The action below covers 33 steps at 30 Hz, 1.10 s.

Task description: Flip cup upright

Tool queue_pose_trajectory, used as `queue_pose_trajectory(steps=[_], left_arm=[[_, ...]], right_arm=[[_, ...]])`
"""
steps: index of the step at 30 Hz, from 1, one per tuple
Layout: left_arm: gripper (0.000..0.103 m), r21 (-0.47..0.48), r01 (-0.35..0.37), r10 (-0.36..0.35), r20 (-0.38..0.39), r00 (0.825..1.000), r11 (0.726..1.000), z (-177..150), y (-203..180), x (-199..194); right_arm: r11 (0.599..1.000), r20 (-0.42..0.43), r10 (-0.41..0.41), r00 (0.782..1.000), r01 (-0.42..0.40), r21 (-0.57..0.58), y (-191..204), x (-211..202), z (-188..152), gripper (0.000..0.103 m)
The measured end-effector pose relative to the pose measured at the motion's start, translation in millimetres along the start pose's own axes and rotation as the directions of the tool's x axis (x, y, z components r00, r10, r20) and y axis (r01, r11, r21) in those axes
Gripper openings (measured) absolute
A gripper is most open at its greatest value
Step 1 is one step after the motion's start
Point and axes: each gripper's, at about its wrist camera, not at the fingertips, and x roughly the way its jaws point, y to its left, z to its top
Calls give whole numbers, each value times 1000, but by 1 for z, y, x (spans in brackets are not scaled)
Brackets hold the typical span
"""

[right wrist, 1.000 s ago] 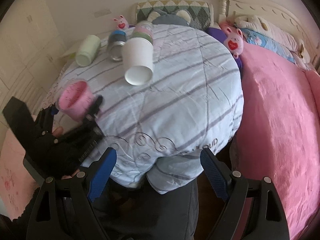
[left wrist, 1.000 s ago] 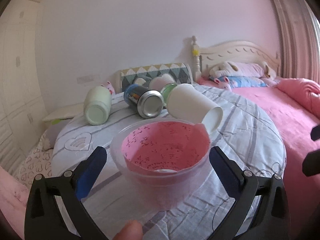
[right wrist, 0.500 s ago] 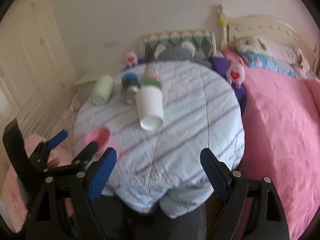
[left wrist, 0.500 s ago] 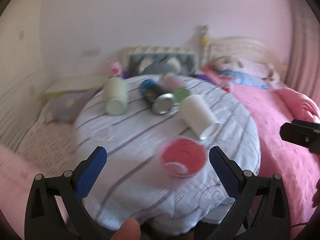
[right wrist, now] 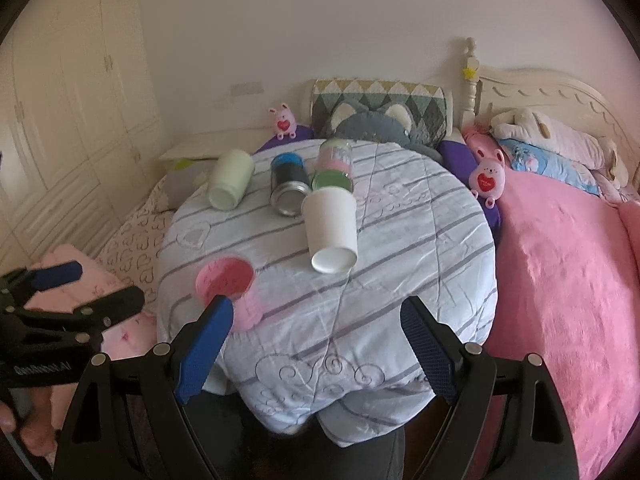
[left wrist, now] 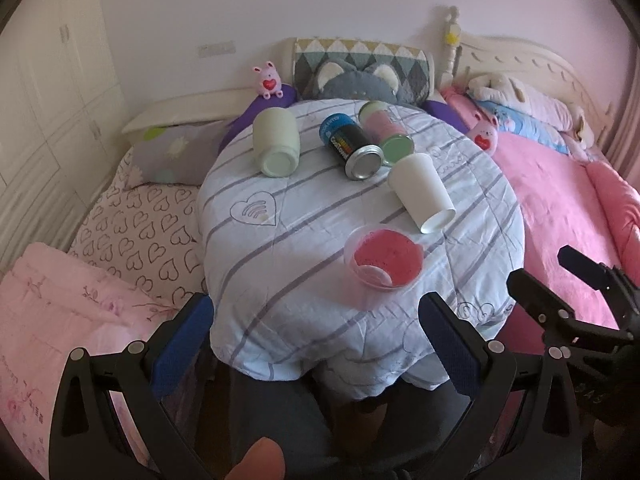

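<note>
A pink translucent cup (left wrist: 383, 258) stands upright, mouth up, on the round table with a striped cloth (left wrist: 304, 240); it also shows in the right wrist view (right wrist: 226, 282). A white paper cup (left wrist: 422, 192) lies on its side behind it, also in the right wrist view (right wrist: 331, 230). My left gripper (left wrist: 316, 344) is open and empty, below the table's near edge. My right gripper (right wrist: 316, 348) is open and empty, over the near edge. The right gripper's black body (left wrist: 572, 312) shows at right in the left wrist view.
At the table's back lie a pale green jar (left wrist: 276, 142), a dark can (left wrist: 352, 146) and a pink bottle with green lid (left wrist: 386, 132). A pink bed (left wrist: 560, 184) lies to the right, bedding (left wrist: 132, 232) to the left, plush toys and cushions behind.
My left gripper let go of the pink cup, which now stands on the table, and drew back and up. My right gripper rose and tilted toward the table.
</note>
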Motion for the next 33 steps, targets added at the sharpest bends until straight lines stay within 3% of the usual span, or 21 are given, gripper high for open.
queue_pose_trajectory(steps=[33], left_arm=[[103,-3,3,-4,-21,1000,1000,-2,-3,-3]], right_arm=[[1000,-8,0,1000,0,16,-7,-2,0,87]])
